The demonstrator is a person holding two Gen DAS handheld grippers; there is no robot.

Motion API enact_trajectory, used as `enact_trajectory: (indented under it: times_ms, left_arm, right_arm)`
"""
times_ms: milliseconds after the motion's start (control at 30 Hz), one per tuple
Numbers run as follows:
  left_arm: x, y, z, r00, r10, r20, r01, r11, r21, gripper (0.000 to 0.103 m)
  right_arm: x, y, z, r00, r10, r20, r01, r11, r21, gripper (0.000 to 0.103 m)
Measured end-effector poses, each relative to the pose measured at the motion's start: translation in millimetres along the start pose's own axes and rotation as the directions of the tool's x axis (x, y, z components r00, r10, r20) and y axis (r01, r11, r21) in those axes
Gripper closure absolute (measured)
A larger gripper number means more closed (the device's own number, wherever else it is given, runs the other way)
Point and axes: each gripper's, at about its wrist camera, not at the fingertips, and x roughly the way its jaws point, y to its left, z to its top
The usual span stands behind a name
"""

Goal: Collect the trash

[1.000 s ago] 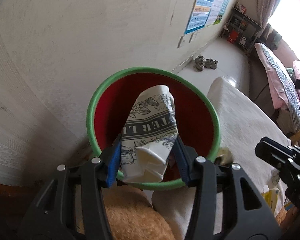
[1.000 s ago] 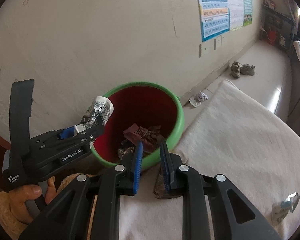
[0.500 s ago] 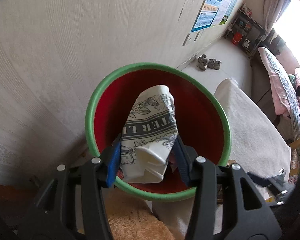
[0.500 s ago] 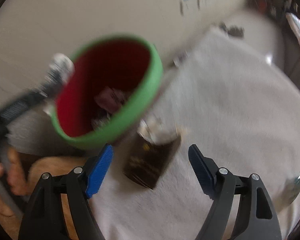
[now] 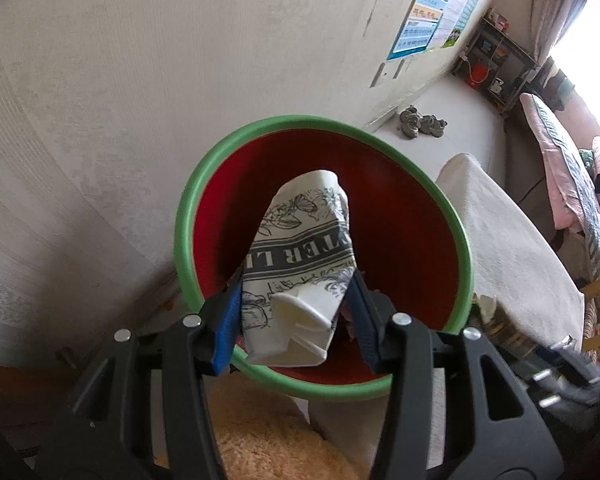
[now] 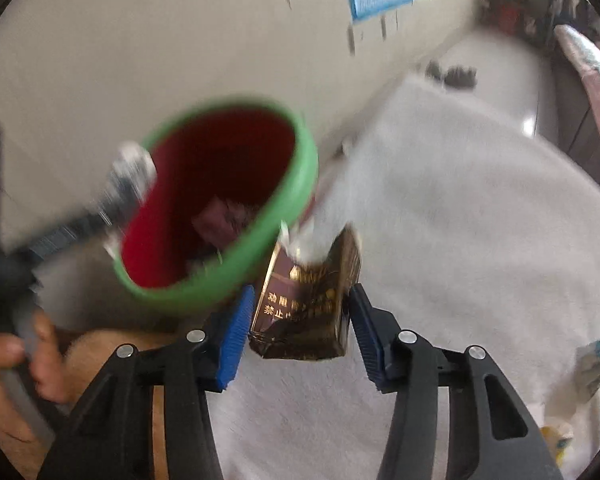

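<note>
My left gripper (image 5: 296,320) is shut on a crushed white paper cup (image 5: 300,264) with black print and holds it over the mouth of a red bin with a green rim (image 5: 188,216). In the right wrist view the bin (image 6: 300,184) stands beside a white-covered table (image 6: 460,240); wrappers lie in its bottom. My right gripper (image 6: 300,328) has its blue fingers on both sides of a dark brown cigarette pack (image 6: 304,312) with gold print, lying on the cloth next to the bin. Whether the fingers touch the pack is unclear. The left gripper with the cup (image 6: 132,172) shows blurred at the left.
A pale wall runs behind the bin, with a poster (image 5: 432,28). Shoes (image 5: 420,124) lie on the floor beyond. A crumpled wrapper (image 6: 596,360) lies at the cloth's right edge. A bed with bedding (image 5: 560,168) is at the far right.
My right gripper opened wide, moved onto the cigarette pack and has narrowed around it. My left gripper moved the cup further over the bin's mouth.
</note>
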Motion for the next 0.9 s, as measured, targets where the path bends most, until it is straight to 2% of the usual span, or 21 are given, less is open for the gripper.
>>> enact_trajectory:
  times_ms: [67,100,200,267,333,367,400,433,500,600,767,833,900]
  left_arm:
    - [3.2,2.3,1.5,1.0,0.005,-0.007,-0.005,1.0,-0.01,0.056]
    - [3.8,3.1,1.7,1.0,0.006,-0.007,-0.006,1.0,-0.015,0.056]
    - [5.9,2.5,1.5,1.0,0.015,-0.011,-0.015,1.0,-0.014,0.056]
    - [6.5,2.6,0.1,1.0,0.019,-0.012,-0.019,1.0,-0.015,0.056]
    - [7.5,4.2,-0.5,1.0,0.014,-0.018,-0.014,1.0,-0.015,0.054]
    - [8.0,4.5,-1.4,1.0,0.008,-0.025,-0.008,1.0,-0.013,0.049]
    - [7.8,4.1,-1.9,1.0,0.003,-0.027,-0.003,1.0,-0.008,0.045]
    - [7.3,3.4,-2.5,1.0,0.0,-0.026,0.0,1.0,-0.001,0.045]
    - [5.1,1.0,-4.1,1.0,-0.002,-0.021,0.002,1.0,0.016,0.044]
    - [-3.0,-3.9,-6.4,1.0,-0.008,-0.001,0.008,0.999,0.034,0.036]
    - [-12.0,-28.7,-13.3,0.999,-0.046,0.008,0.046,0.997,0.058,0.036]
    - [-18.3,-40.8,-18.7,0.997,-0.078,0.003,0.078,0.995,0.055,0.036]
    - [-25.1,-55.5,-28.2,0.993,-0.116,-0.006,0.116,0.991,0.068,0.036]
  right_arm:
    - [-8.9,9.8,16.4,0.999,0.025,0.038,-0.024,0.999,-0.028,0.078]
    - [-11.4,13.4,23.6,0.998,0.039,0.046,-0.037,0.999,-0.037,0.082]
    - [-16.1,23.0,40.6,0.994,0.064,0.085,-0.059,0.997,-0.053,0.083]
    - [-12.7,29.6,48.8,0.992,0.1,0.078,-0.094,0.993,-0.078,0.083]
    - [-14.0,33.3,52.3,0.984,0.161,0.076,-0.154,0.985,-0.082,0.081]
    - [-18.2,33.4,52.5,0.982,0.168,0.09,-0.16,0.983,-0.087,0.081]
    - [-22.3,29.7,54.5,0.981,0.167,0.101,-0.158,0.984,-0.087,0.074]
    - [-25.9,25.1,53.8,0.98,0.163,0.11,-0.155,0.985,-0.082,0.061]
    - [-34.9,8.7,48.6,0.983,0.139,0.123,-0.131,0.989,-0.066,0.052]
    - [-41.7,-23.6,37.6,0.992,0.058,0.108,-0.056,0.998,-0.019,0.051]
    - [-45.8,-76.1,12.4,0.999,-0.028,0.032,0.026,0.997,0.072,0.049]
    - [-59.1,-93.5,2.7,0.995,-0.082,0.051,0.079,0.994,0.07,0.05]
    - [-71.4,-117.6,-6.9,0.989,-0.134,0.069,0.127,0.987,0.095,0.043]
